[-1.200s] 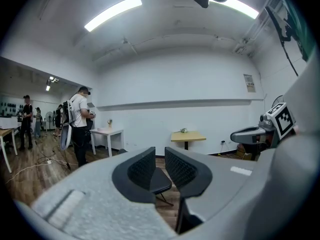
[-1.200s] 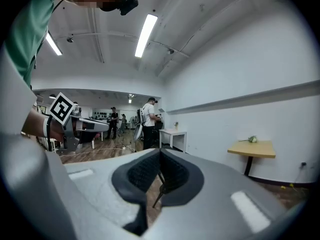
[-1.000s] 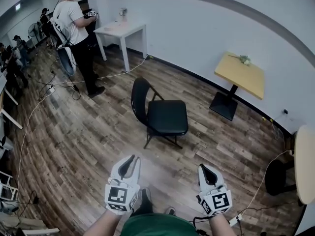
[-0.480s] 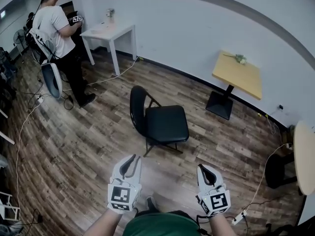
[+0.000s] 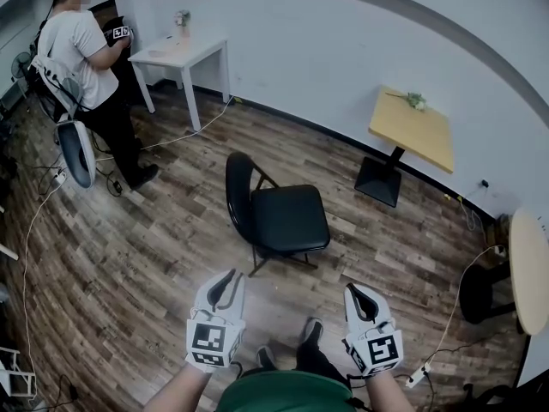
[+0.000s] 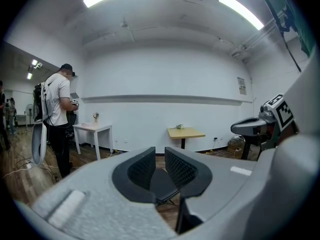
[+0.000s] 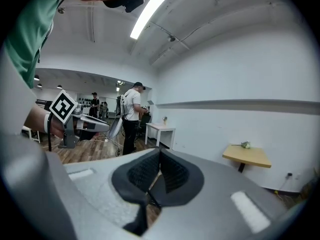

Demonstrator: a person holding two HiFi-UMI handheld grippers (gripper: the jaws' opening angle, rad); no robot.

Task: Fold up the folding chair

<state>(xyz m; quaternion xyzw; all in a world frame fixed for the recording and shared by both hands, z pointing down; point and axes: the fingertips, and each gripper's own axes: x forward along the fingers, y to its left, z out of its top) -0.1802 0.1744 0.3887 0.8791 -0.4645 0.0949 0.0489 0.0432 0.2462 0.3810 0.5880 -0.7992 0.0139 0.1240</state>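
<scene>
Left gripper [image 5: 230, 276] and right gripper [image 5: 350, 289], both closed empty, face folding chair [image 5: 287, 217], seemingly well ahead.

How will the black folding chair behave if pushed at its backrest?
Likely light: the folding chair has thin tube legs. It may skid on the smooth wood floor, or tip, since nothing braces it.
</scene>
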